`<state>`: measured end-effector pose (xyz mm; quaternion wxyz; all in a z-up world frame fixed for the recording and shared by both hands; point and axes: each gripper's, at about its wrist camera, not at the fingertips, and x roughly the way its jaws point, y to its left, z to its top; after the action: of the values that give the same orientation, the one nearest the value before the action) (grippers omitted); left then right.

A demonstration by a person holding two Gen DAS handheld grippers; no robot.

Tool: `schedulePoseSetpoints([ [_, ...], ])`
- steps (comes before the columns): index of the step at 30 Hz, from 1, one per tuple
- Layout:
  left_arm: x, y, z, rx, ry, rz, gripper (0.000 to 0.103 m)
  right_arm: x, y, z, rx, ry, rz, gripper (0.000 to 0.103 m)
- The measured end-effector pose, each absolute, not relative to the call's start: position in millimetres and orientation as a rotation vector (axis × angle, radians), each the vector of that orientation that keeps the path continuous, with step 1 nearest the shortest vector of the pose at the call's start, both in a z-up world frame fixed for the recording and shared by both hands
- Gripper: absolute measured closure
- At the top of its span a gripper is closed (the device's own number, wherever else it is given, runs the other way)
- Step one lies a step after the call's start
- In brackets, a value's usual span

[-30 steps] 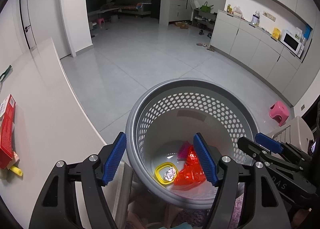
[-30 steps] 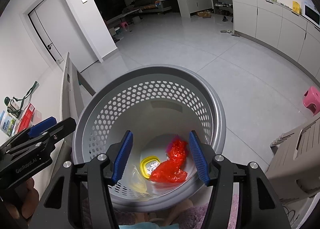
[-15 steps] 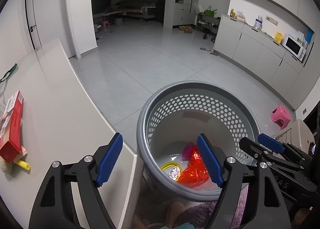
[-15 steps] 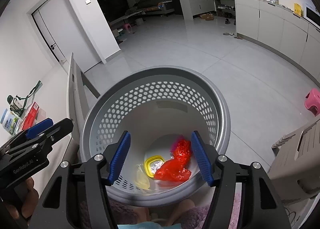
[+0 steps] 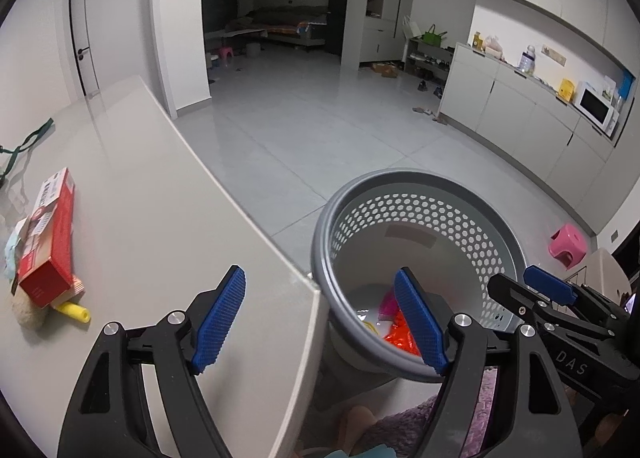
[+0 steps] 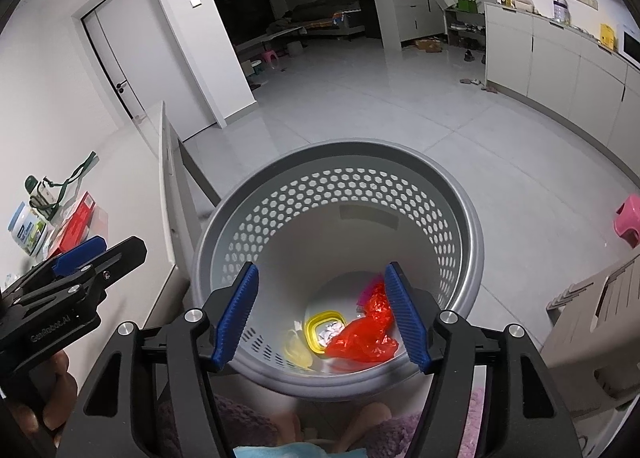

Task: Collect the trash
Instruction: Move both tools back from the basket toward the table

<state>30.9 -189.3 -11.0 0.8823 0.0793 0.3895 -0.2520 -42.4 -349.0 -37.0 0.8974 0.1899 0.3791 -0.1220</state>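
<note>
Right now right gripper (image 6: pixel 322 314) jaws opening, nothing between them, pointing down into grey basket (image 6: pixel 460 194); red bag (image 6: pixel 362 342), yellow lid (image 6: pixel 314 328) and paper scraps lie on the basket floor. Left gripper (image 5: pixel 320 322) also spread wide and empty, over table (image 5: pixel 160 218) edge just beside basket. Red box (image 5: pixel 48 234) and yellow tube (image 5: pixel 74 311) lie on table, well apart from gripper

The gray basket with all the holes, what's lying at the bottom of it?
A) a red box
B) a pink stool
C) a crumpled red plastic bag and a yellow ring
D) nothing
C: the right wrist view shows a red plastic bag beside a yellow ring on the gray basket's floor.
</note>
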Motion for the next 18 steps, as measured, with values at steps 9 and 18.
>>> schedulePoseSetpoints([
  [9,22,-164,-1,0.136,0.778,-0.488,0.027,-42,-328,-29,0.357,0.777,-0.231,0.039],
  [18,14,-134,8,0.104,0.755,-0.461,0.027,-45,-307,-15,0.328,0.745,-0.188,0.038],
])
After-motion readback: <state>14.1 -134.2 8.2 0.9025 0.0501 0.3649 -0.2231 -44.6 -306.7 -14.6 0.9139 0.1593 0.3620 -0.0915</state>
